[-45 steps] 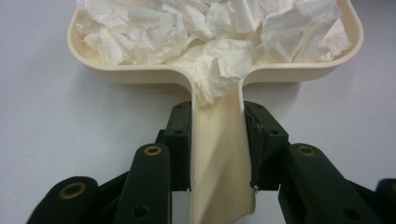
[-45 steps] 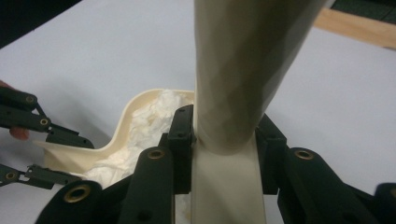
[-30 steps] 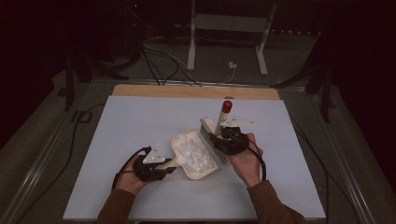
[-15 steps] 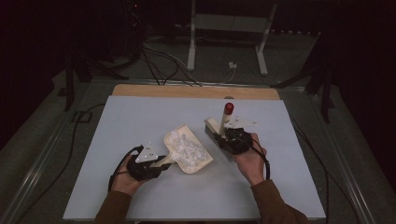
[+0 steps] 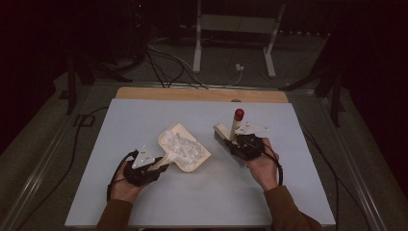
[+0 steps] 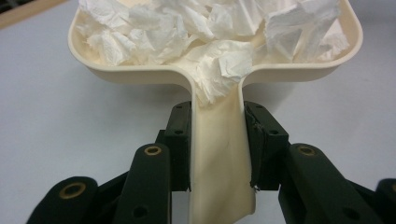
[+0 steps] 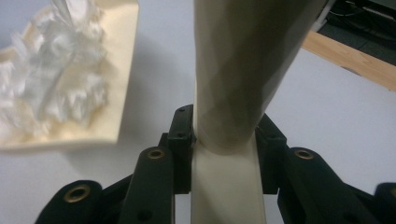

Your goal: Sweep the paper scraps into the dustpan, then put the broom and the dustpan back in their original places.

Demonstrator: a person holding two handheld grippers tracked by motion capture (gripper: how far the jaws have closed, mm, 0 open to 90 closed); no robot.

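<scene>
A cream dustpan (image 5: 186,150) full of crumpled white tissue (image 5: 180,143) lies on the pale table left of centre. My left gripper (image 5: 161,166) is shut on its handle; in the left gripper view the jaws of the left gripper (image 6: 217,144) clamp the handle of the dustpan (image 6: 116,74), with tissue (image 6: 219,56) spilling onto the neck. To the right, my right gripper (image 5: 240,142) is shut on a cream brush (image 5: 222,133) whose handle ends in a red tip (image 5: 238,114). The right gripper (image 7: 226,149) grips the brush handle (image 7: 233,70), with the dustpan (image 7: 126,70) at left.
The pale grey table top (image 5: 144,115) has a wooden strip (image 5: 202,94) along its far edge. Beyond it, cables (image 5: 163,57) and a metal stand (image 5: 231,29) sit on the dark floor. A cable (image 5: 77,144) trails off the table's left side.
The dustpan has shifted slightly left and away from the brush, so a gap now shows between them. The right hand with the brush has edged a little to the right.
</scene>
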